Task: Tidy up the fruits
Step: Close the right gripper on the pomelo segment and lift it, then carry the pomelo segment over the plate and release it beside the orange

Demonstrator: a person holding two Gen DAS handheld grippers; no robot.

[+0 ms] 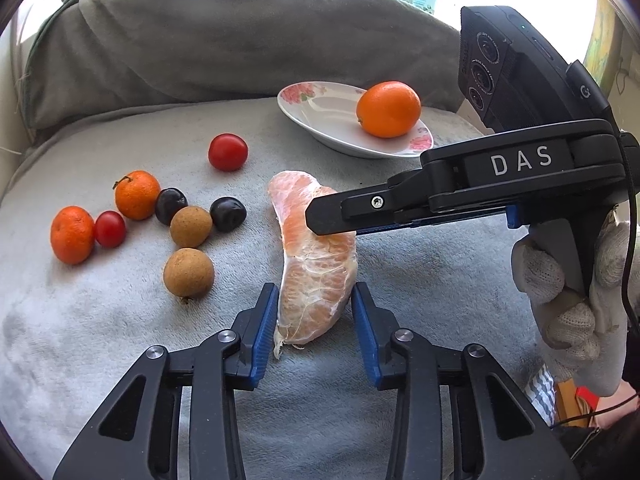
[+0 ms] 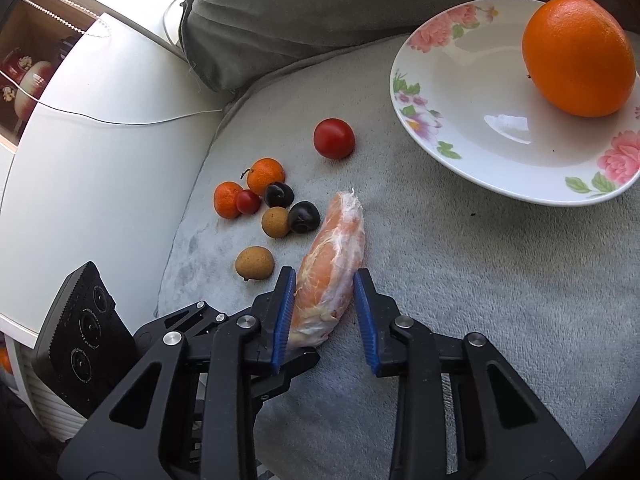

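Segment: peeled pomelo piece (image 1: 316, 264) lies on the grey blanket (image 1: 100, 340), near the loose small fruits, well apart from the plate (image 1: 320, 128) holding one orange (image 1: 389, 109)
Left gripper (image 1: 314, 312): clamped across the near end; angled down
Right gripper (image 2: 324, 304): clamped on the other end (from the side); gloved hand (image 1: 568, 280) on its handle
Advice: squeeze lightly, soft flesh tears; lift both ends level together toward the plate

grey cushion (image 1: 100, 340) | on it: plate (image 1: 320, 128), pomelo segment (image 1: 316, 280), small fruits (image 1: 188, 224)
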